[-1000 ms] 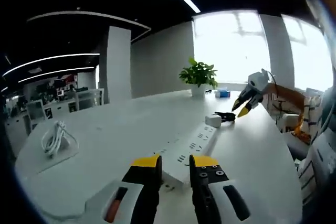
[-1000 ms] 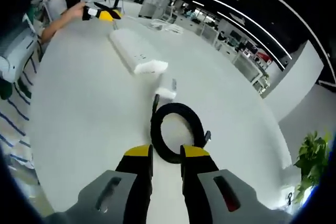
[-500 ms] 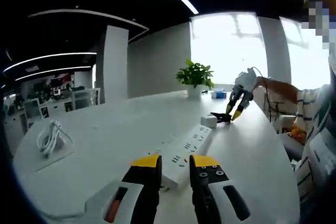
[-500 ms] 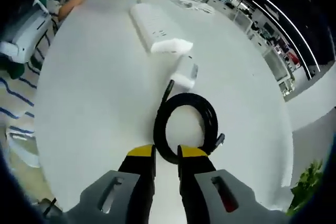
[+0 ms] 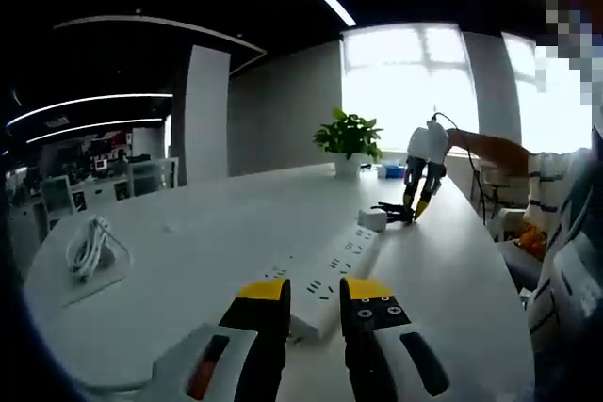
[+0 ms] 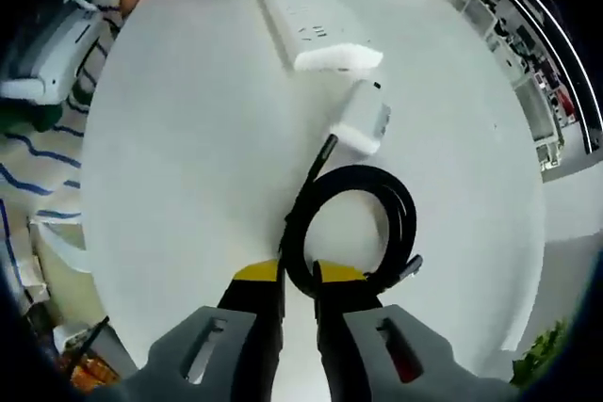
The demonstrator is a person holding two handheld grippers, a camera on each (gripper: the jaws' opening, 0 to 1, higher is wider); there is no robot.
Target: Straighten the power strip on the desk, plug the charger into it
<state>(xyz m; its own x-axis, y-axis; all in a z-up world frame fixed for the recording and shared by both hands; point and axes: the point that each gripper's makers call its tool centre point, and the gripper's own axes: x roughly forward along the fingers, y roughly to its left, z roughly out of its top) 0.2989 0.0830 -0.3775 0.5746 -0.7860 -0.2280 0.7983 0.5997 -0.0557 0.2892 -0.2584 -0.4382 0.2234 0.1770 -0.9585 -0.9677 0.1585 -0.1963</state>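
With my right gripper [image 6: 298, 275] clenched on the black cord [image 6: 350, 229] at lower centre, charger [image 6: 362, 118] just below the strip [image 6: 311, 30], and my left gripper [image 5: 314, 291] parted at the strip's near end, a tug could drag the charger askew.

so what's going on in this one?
A person with a gripper in each hand is working on a white desk. The right gripper is down over the coiled black cable of the white charger, its jaws nearly closed at the coil's near edge. The left gripper hovers open at the near end of the power strip. The charger lies just off the strip's far end, not yet plugged in.
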